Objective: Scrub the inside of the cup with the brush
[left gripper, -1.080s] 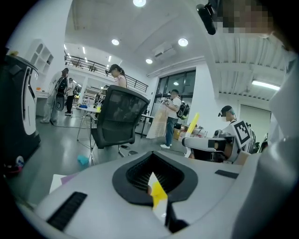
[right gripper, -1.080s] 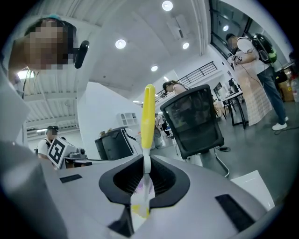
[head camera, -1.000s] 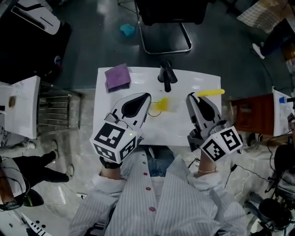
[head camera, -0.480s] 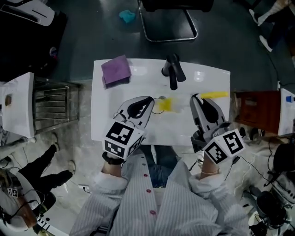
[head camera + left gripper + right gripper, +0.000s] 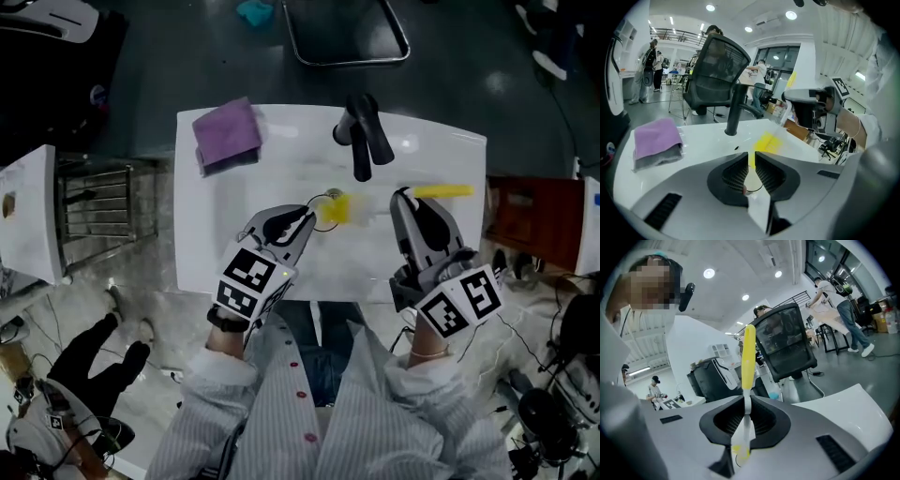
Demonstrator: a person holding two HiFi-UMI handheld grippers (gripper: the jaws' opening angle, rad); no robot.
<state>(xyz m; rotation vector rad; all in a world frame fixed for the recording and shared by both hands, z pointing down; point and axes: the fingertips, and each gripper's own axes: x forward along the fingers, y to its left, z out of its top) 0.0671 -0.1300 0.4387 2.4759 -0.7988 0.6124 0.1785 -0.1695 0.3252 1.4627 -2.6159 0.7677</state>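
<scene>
At table point(image 5: 225, 246): one cup point(image 5: 335, 208), one brush point(image 5: 442, 191).

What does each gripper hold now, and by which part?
The left gripper pinches the clear cup by its thin wall; the right gripper clamps the brush by its white shaft.

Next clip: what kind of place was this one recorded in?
Probably an open-plan lab or office workspace with a mock washing station: a white sink-like counter with a black tap, a black mesh office chair behind it, and people standing at benches under ceiling spotlights in the background.
</scene>
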